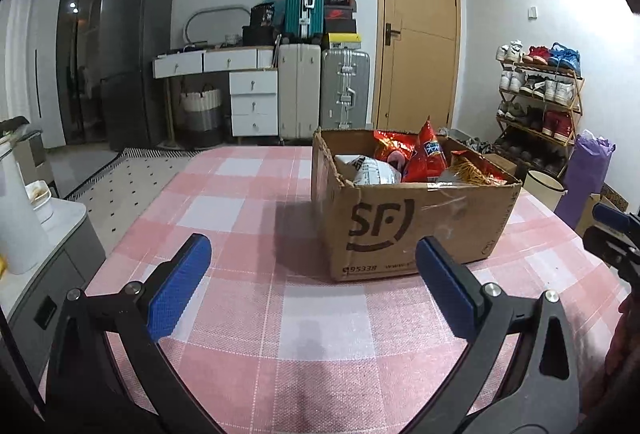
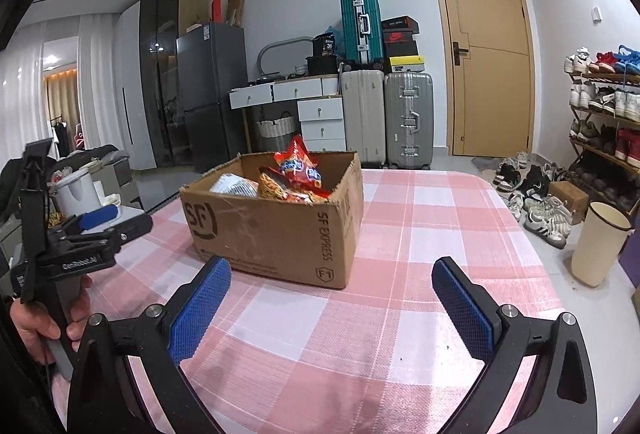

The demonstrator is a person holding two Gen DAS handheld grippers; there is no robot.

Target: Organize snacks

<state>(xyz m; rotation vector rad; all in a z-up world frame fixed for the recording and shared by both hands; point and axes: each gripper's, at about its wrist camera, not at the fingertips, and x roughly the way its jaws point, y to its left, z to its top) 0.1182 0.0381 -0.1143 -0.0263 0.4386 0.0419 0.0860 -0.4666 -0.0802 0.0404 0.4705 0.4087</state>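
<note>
Cardboard SF Express box (image 1: pixel 412 218) of snack bags (image 1: pixel 426 158) sits on the checked worktop (image 1: pixel 248 194), at one o'clock of the left gripper (image 1: pixel 314 274) and eleven o'clock of the right gripper (image 2: pixel 332 298), both jaws spread wide and empty, neither clearly nearer.

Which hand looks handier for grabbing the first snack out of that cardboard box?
Hard to call, slightly the left. Both tongs, left and right, are open, empty and short of the cardboard box. In the left view the box sits just ahead with the red snack bag above its near wall.
</note>
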